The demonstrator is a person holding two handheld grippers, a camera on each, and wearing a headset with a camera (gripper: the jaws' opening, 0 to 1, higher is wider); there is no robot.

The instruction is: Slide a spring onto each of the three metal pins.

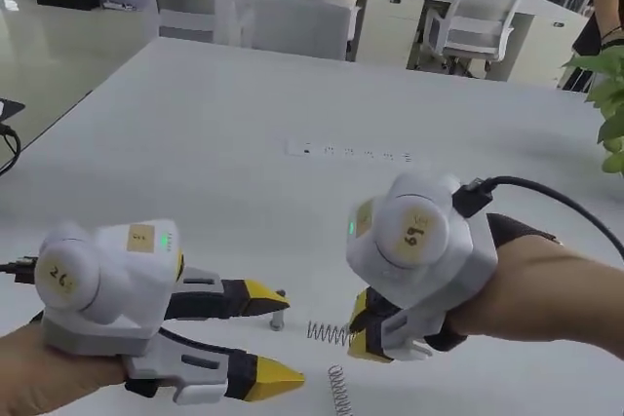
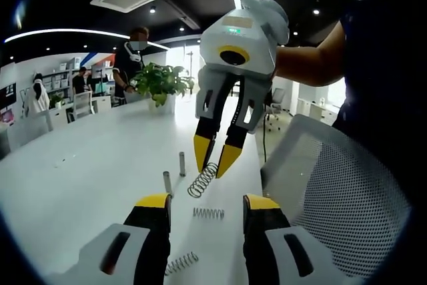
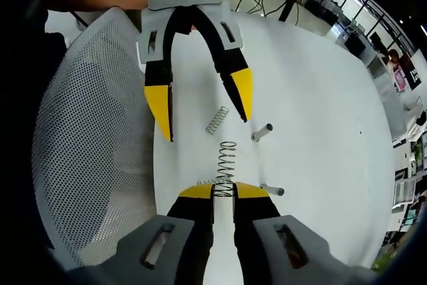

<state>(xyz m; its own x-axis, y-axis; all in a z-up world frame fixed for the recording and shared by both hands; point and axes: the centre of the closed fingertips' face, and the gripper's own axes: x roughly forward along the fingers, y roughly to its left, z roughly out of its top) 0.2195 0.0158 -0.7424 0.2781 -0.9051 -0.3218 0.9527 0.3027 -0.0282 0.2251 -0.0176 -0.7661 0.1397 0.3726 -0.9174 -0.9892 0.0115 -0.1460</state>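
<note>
The spring (image 3: 226,161) is a thin, open-wound coil of bright wire. The right gripper (image 3: 225,191) has its yellow-tipped jaws pinched together on one end, and the rest of the coil sticks straight out past the tips. Near the right gripper's tips, off to one side of the coil, stand two metal pins (image 3: 261,131), short grey cylinders, both bare, on the white table (image 1: 195,143). Facing the right gripper is the left gripper (image 1: 290,335), its jaws spread wide with nothing between them. The left gripper view adds two loose springs (image 2: 208,213) lying flat on the table below the right gripper's tips. The head view shows one pin just past the held coil's free end.
</note>
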